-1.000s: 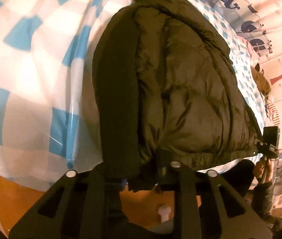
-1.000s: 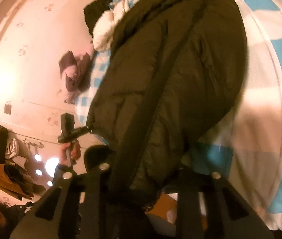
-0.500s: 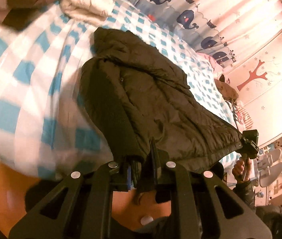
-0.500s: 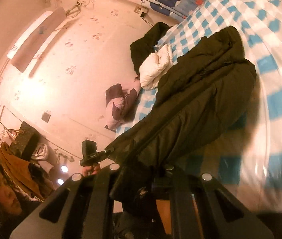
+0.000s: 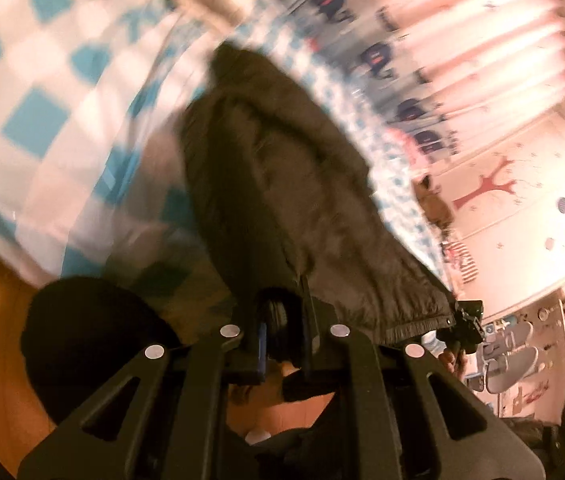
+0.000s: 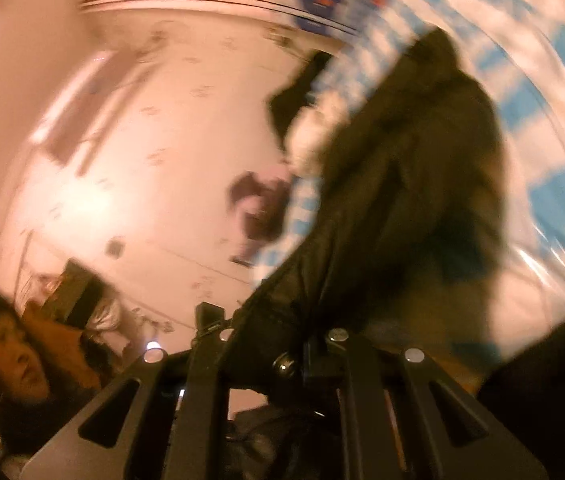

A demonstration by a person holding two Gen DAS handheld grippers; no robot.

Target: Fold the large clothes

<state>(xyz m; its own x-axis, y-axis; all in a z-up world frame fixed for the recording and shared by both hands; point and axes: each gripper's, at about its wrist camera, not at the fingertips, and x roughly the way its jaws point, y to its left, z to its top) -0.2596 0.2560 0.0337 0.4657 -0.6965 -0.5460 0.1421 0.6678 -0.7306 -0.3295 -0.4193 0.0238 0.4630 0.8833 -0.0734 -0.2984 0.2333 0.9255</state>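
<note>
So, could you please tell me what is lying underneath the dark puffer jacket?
The dark puffer jacket lies on a blue-and-white checked bed cover, which shows around it. Both claws grip its near hem. Anything directly beneath the jacket is covered and cannot be seen.

You're in a child's bedroom. Ahead of your grippers lies a checked bed (image 5: 54, 92). Whale curtains (image 5: 434, 60) hang beyond.

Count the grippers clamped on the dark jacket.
2. The left gripper pinches the dark jacket at one hem corner; the right gripper pinches the other corner, also visible far right in the left wrist view.
</note>
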